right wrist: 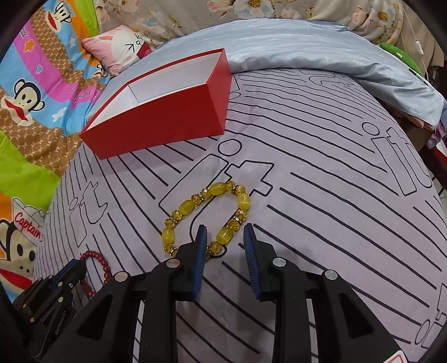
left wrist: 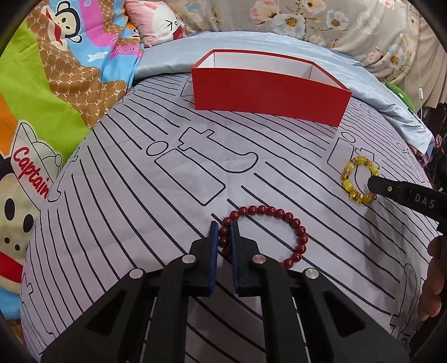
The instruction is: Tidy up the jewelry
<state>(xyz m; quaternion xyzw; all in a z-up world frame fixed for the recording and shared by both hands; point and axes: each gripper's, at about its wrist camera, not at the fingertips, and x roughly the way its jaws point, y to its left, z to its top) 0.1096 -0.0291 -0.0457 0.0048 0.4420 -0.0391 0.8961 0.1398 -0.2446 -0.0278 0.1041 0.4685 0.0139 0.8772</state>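
Note:
A dark red bead bracelet (left wrist: 282, 217) lies on the grey striped cloth (left wrist: 251, 156). My left gripper (left wrist: 223, 231) is shut on its left side. A yellow bead bracelet (right wrist: 190, 208) lies further right. My right gripper (right wrist: 225, 237) is open, with its fingers either side of the bracelet's near right part. The yellow bracelet (left wrist: 353, 178) and the right gripper's finger (left wrist: 391, 190) also show in the left wrist view. An open red box (left wrist: 268, 92) with white inside stands at the back; it also shows in the right wrist view (right wrist: 167, 117). The left gripper (right wrist: 67, 273) appears low left there, on the red bracelet (right wrist: 97, 259).
A cartoon monkey blanket (left wrist: 42, 111) lies along the left. A light blue sheet (right wrist: 335, 53) and a floral cover (left wrist: 321, 19) lie behind the box. A pink cushion (right wrist: 120, 47) sits at the back left. The cloth drops off at the right edge.

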